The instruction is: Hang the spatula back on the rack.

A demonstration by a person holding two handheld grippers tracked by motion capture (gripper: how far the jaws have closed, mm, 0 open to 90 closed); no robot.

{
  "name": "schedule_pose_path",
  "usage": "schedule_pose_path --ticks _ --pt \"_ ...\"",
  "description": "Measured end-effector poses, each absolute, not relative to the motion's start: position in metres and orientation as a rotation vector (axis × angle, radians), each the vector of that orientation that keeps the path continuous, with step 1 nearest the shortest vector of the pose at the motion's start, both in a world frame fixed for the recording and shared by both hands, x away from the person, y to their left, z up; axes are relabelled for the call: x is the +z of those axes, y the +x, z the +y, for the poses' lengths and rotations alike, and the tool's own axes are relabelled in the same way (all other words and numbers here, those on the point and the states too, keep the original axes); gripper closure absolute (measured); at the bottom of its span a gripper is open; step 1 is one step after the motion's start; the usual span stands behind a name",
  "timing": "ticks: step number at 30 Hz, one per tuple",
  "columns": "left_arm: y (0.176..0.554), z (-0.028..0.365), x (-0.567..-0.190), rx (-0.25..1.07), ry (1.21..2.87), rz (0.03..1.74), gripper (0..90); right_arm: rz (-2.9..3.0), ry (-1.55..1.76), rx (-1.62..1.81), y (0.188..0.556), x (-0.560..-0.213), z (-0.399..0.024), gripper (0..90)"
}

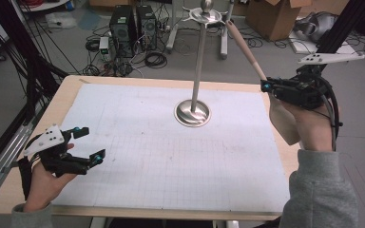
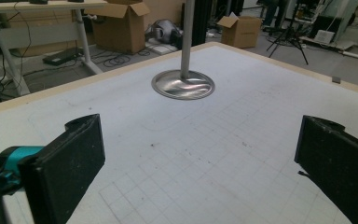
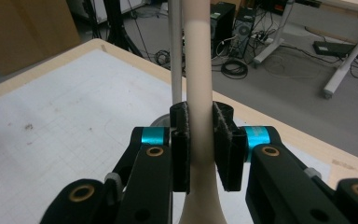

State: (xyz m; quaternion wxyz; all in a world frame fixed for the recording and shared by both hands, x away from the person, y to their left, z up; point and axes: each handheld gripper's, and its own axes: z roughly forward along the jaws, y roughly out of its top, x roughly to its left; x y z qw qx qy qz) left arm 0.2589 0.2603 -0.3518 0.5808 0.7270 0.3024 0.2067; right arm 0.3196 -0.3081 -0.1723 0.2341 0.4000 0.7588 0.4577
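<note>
A metal stand with a round base [image 1: 192,113] and a thin pole [image 1: 199,61] rises from the white gridded mat [image 1: 171,147]; its top plate [image 1: 208,17] sits high up. My right gripper [image 1: 266,86] is shut on a long beige handle [image 1: 247,51] that slants up to that top plate. In the right gripper view the pads press both sides of the handle [image 3: 199,93], with the pole [image 3: 175,51] just behind. My left gripper [image 1: 89,144] rests open at the mat's left edge, nothing between its jaws. Its view shows the stand's base [image 2: 182,84] ahead.
The wooden table edge [image 1: 71,80] frames the mat. Beyond it on the floor are computer towers [image 1: 132,26], cables and cardboard boxes [image 1: 275,16]. A black frame leg [image 1: 337,28] stands at the right, behind my right hand.
</note>
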Motion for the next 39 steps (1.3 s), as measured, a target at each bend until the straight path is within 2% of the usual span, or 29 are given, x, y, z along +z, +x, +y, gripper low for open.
schedule_pose_path --ticks 39 --pt "0.257 0.263 -0.352 0.484 1.698 0.709 1.9 2.141 1.136 1.412 0.339 -0.198 -0.313 78.4"
